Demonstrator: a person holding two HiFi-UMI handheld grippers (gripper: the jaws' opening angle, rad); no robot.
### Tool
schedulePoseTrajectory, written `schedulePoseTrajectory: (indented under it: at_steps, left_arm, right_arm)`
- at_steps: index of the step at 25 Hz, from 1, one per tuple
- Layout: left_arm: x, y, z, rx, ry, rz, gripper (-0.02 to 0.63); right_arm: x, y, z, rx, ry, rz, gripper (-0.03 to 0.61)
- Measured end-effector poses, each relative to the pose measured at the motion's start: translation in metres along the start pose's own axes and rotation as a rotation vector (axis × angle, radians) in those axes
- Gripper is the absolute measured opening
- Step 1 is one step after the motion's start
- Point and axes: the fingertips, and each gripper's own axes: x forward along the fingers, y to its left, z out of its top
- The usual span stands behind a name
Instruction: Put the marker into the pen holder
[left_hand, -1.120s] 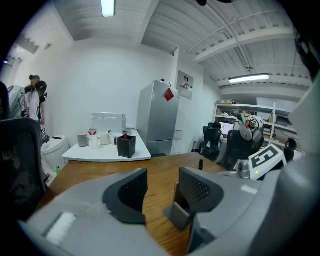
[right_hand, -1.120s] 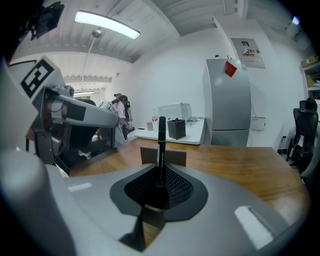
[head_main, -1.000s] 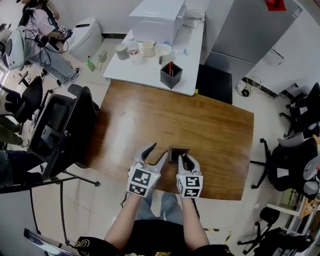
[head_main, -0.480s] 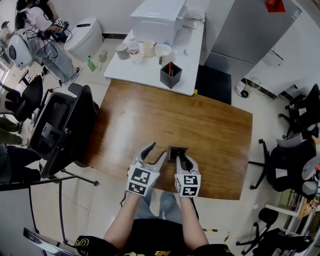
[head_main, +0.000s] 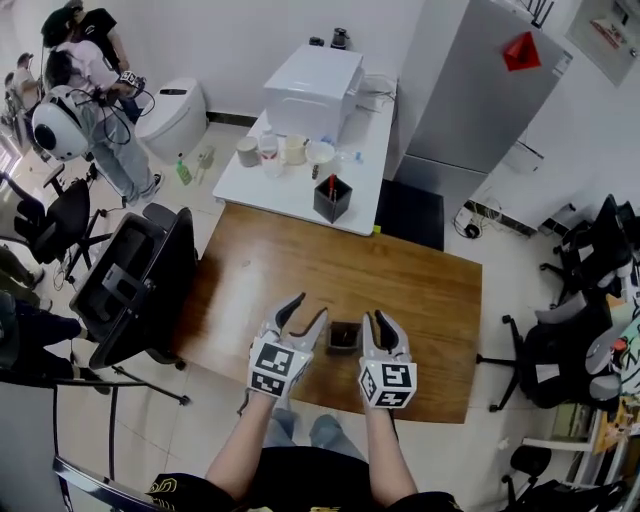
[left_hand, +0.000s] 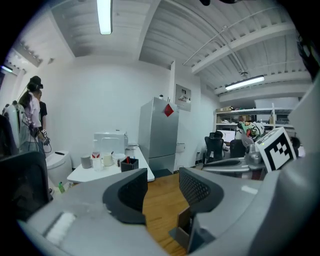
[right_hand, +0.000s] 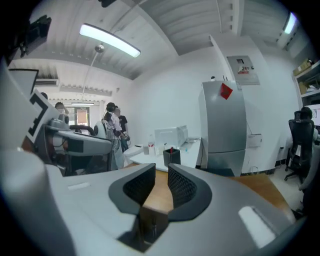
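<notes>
Head view: two pen holders (head_main: 345, 337); left claw (head_main: 308, 308) wide; right claw (head_main: 375, 320) narrow, just opening, empty.

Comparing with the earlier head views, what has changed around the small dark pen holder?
The right tool has drawn off the small dark square pen holder to its right and lifted; its jaws have just been opening, nothing between them. The left tool lifted slightly, open and empty as before. The holder stayed put on the brown wooden table.
</notes>
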Motion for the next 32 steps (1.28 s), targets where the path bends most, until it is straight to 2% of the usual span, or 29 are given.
schedulePoseTrajectory:
  at_steps: [6,10,13,14,15,16,18,21,26,29,32]
  left_arm:
    - [-0.020,0.008,0.077,0.067,-0.133,0.030,0.195]
    - [-0.034,0.008,0.117,0.092,-0.203,0.048,0.195]
    - [-0.050,0.012,0.146,0.100,-0.277,0.111,0.195]
    - [-0.056,0.016,0.153,0.098,-0.303,0.146,0.195]
    - [-0.061,0.019,0.159,0.095,-0.322,0.175,0.196]
    - [-0.064,0.021,0.162,0.093,-0.332,0.193,0.212]
    - [-0.063,0.020,0.162,0.097,-0.328,0.197,0.254]
    - [-0.065,0.014,0.165,0.102,-0.328,0.213,0.268]
    - [-0.069,0.003,0.148,0.076,-0.313,0.242,0.268]
    - [-0.083,-0.007,0.137,0.050,-0.299,0.249,0.268]
    - [-0.104,-0.008,0.134,0.065,-0.288,0.285,0.267]
  right_arm:
    - [-0.015,0.005,0.091,-0.042,-0.190,0.016,0.075]
    - [-0.028,0.005,0.138,-0.062,-0.308,0.018,0.074]
    - [-0.039,0.003,0.166,-0.065,-0.364,0.012,0.080]
    - [-0.041,0.002,0.173,-0.063,-0.376,0.010,0.106]
    - [-0.043,0.001,0.179,-0.063,-0.382,0.006,0.169]
    - [-0.044,-0.001,0.183,-0.066,-0.381,0.000,0.232]
    - [-0.045,-0.002,0.187,-0.084,-0.368,-0.004,0.279]
    - [-0.047,0.000,0.185,-0.110,-0.351,0.027,0.295]
    - [-0.049,0.002,0.170,-0.125,-0.302,0.051,0.327]
    - [-0.055,0.005,0.157,-0.105,-0.299,0.063,0.328]
    - [-0.048,0.014,0.140,-0.109,-0.275,0.082,0.328]
